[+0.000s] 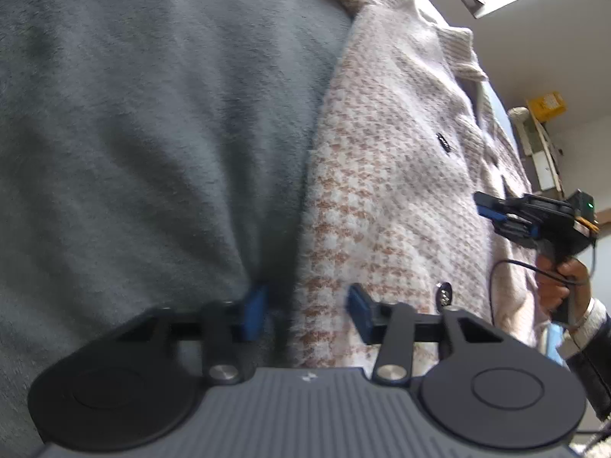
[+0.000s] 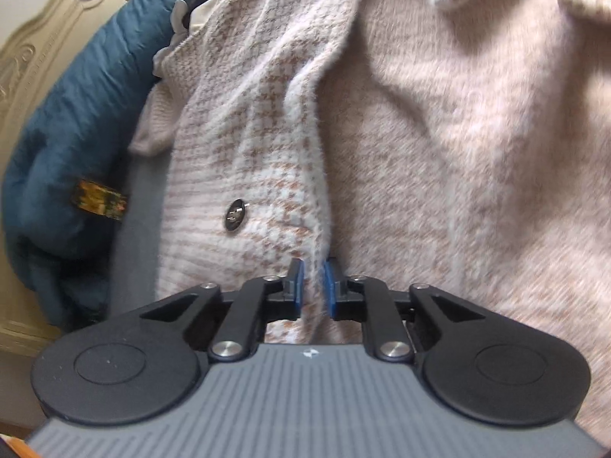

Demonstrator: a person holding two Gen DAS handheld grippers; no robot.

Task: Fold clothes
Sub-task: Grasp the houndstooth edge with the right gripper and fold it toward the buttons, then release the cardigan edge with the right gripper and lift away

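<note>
A fuzzy pink-and-white houndstooth cardigan [image 1: 385, 175] with dark buttons [image 1: 443, 142] lies spread on a grey fleece blanket [image 1: 152, 133]. My left gripper [image 1: 305, 311] is open, its blue pads [image 1: 255, 307] astride the cardigan's left edge where it meets the blanket. In the right wrist view the cardigan [image 2: 458, 133] fills the frame. There my right gripper [image 2: 312, 286] is shut on the cardigan's front edge, a ridge of knit pinched between the pads [image 2: 329, 286], next to a dark button [image 2: 233, 214]. The right gripper [image 1: 487, 206] also shows at the left view's right side, held by a hand [image 1: 561, 286].
A bunched teal quilt [image 2: 76, 114] with a small yellow label lies left of the cardigan, against a cream carved headboard [image 2: 34, 57]. The grey blanket [image 2: 137, 229] shows between them. A wall, a window and a shelf with a yellow box [image 1: 546, 105] stand beyond the bed.
</note>
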